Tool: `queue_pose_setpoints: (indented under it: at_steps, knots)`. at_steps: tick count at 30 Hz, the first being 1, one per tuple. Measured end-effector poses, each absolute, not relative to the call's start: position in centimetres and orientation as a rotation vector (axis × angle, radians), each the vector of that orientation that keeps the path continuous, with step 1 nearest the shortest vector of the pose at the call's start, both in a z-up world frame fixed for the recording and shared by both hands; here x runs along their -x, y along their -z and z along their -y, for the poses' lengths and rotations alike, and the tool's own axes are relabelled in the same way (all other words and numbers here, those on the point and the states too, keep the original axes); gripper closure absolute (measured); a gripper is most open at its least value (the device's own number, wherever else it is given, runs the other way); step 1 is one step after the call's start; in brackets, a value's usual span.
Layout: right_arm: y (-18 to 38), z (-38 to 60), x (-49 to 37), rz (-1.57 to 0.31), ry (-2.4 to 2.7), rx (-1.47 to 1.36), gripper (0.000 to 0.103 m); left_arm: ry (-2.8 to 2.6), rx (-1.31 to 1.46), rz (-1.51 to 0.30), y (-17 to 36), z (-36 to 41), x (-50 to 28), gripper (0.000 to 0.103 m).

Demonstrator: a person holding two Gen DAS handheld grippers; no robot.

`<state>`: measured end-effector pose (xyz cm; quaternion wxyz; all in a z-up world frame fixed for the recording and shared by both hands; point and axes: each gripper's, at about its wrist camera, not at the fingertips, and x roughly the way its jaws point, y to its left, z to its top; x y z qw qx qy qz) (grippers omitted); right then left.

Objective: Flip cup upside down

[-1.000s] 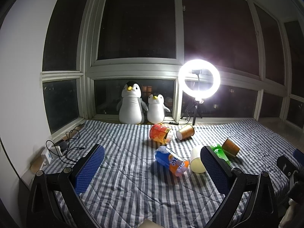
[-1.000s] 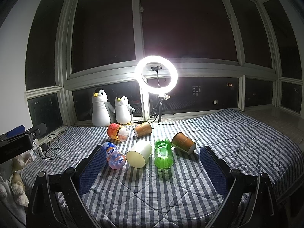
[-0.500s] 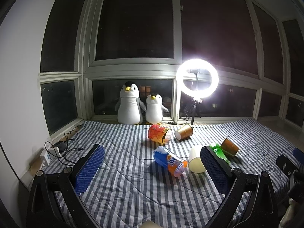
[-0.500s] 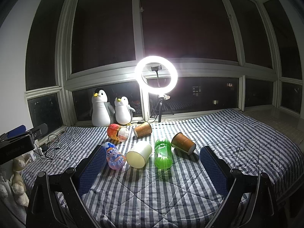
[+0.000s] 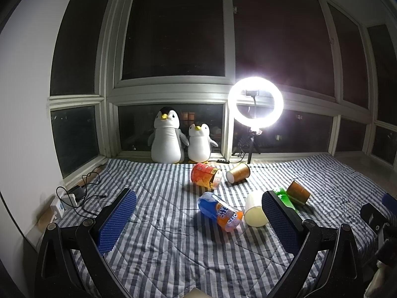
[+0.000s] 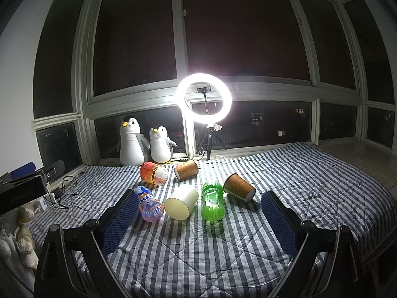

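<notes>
A white cup (image 6: 181, 201) lies on its side on the striped bedspread, open end toward me; it also shows in the left wrist view (image 5: 255, 212). Two brown paper cups lie on their sides: one near the back (image 6: 186, 169) (image 5: 238, 172), one to the right (image 6: 239, 187) (image 5: 299, 192). My right gripper (image 6: 198, 221) is open and empty, just short of the white cup. My left gripper (image 5: 198, 223) is open and empty, with the white cup near its right finger.
A blue-orange bottle (image 6: 148, 203), a green bottle (image 6: 212, 200) and an orange bottle (image 6: 152, 173) lie among the cups. Two plush penguins (image 6: 132, 144) and a lit ring light (image 6: 204, 99) stand at the window. Cables and a power strip (image 5: 64, 201) lie at the left edge.
The left wrist view has shifted slightly, so the objects sit a little further left. The right gripper has barely moved. No object has moved.
</notes>
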<state>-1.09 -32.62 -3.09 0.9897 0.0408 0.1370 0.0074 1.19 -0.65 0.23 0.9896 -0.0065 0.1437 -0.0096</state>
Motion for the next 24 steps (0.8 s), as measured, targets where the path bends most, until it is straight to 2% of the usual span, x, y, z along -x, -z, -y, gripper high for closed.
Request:
queue_pose_setpoints:
  at_steps: [14, 24]
  knots:
    - [3.7, 33.6, 0.7, -0.283, 0.001, -0.101, 0.005, 0.095, -0.007, -0.354, 0.3, 1.8, -3.8, 0.001]
    - [4.5, 35.3, -1.0, -0.311, 0.038, -0.121, 0.004, 0.235, -0.158, -0.452, -0.2, 4.5, -12.8, 0.001]
